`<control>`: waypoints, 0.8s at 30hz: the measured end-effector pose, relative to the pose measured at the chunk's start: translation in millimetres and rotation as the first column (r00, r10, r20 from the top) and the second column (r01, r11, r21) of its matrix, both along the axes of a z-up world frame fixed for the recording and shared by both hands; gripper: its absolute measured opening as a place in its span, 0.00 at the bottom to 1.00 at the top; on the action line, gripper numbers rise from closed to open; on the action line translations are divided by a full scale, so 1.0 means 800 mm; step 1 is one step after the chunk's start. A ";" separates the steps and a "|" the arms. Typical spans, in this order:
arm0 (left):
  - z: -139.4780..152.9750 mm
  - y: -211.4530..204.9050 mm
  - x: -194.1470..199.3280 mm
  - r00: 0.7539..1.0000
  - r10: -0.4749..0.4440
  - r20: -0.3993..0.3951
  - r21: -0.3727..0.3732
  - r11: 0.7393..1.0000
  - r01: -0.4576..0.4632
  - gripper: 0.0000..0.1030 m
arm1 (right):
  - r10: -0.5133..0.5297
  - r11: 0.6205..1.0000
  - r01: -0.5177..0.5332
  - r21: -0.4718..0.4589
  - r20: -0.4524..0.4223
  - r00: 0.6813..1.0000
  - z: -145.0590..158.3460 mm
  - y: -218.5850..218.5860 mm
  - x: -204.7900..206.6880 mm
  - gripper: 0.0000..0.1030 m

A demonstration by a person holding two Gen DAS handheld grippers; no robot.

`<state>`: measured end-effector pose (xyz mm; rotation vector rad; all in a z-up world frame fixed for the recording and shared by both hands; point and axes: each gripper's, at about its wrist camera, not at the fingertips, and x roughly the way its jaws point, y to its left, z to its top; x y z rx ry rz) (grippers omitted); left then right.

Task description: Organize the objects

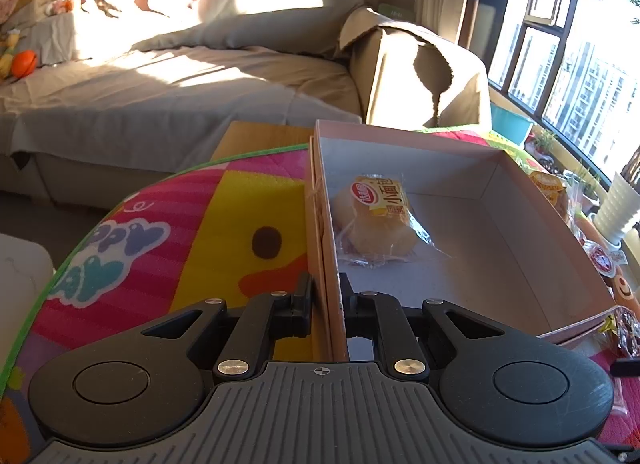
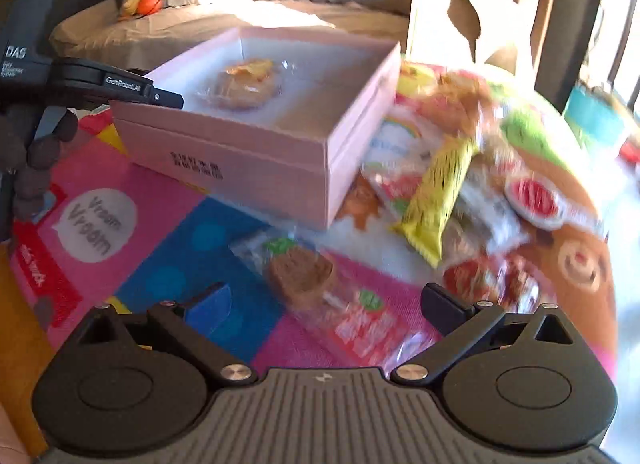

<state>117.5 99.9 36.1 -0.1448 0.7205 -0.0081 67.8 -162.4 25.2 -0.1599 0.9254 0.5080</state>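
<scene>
A pink cardboard box (image 1: 520, 224) (image 2: 256, 168) stands open on a colourful play mat (image 1: 200, 232) (image 2: 168, 248). Inside it lies one wrapped small bread (image 1: 376, 224) (image 2: 244, 84). My left gripper (image 1: 328, 296) (image 2: 160, 94) is shut on the box's near left wall, one finger outside and one inside. My right gripper (image 2: 324, 304) stands open just above a wrapped brown cake snack (image 2: 308, 280) that lies on the mat between its fingers. A pile of wrapped snacks (image 2: 460, 184) (image 1: 600, 256), one in a yellow wrapper (image 2: 436, 200), lies right of the box.
A sofa with a grey cover (image 1: 160, 76) (image 2: 200, 24) runs behind the mat, with an orange ball (image 1: 24, 62) (image 2: 150, 4) on it. A brown cardboard carton (image 1: 420, 76) (image 2: 448, 16) stands behind the box. Windows (image 1: 568, 44) and a white pot (image 1: 620, 208) are at the right.
</scene>
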 end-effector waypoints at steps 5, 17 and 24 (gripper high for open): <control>0.000 0.000 0.002 1.000 0.001 0.000 0.002 1.000 -0.001 0.13 | 0.083 0.983 -0.067 0.172 -0.090 0.992 0.013 0.007 -0.043 0.96; -0.002 -0.002 0.000 1.000 0.002 0.006 0.014 1.000 -0.002 0.13 | -0.043 0.999 0.044 -0.011 0.060 0.997 0.009 0.040 -0.019 0.61; -0.003 0.000 -0.001 1.000 0.002 0.009 0.002 1.000 -0.002 0.13 | 0.052 0.998 -0.051 -0.043 0.023 0.998 0.030 0.041 -0.047 0.34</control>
